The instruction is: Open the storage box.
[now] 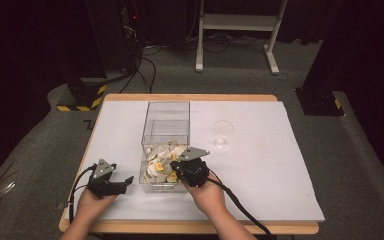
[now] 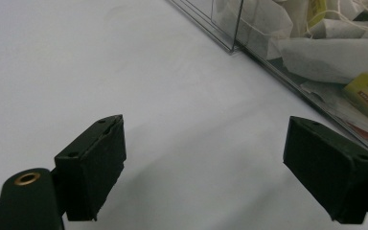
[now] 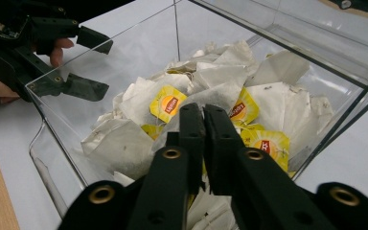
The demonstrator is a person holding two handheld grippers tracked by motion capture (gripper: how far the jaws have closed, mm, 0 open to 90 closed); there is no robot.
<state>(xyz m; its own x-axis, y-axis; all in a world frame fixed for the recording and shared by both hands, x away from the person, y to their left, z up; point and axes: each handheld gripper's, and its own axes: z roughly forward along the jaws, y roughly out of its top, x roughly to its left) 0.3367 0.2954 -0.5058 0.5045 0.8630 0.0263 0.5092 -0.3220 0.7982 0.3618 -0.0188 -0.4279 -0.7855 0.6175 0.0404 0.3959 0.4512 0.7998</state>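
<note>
Resting on the white table at the left, the left gripper sits in a person's hand with its jaws spread wide and nothing between them; in the left gripper view they frame only bare tabletop, just beside the wall of a clear plastic box. Moving right, that box stands near the middle of the table, its near half heaped with white tea bags carrying yellow tags. Over the heap, the right gripper reaches down into the box with its jaws pressed almost together; they look pinched on the paper of one tea bag at the top of the pile, though how firm the hold is cannot be told. Farther right, a small clear cup stands apart from the box and looks empty. Judged from this, the work is at an early stage: one bag looks just gripped, none is out of the box, and lifting and carrying it remain.
</note>
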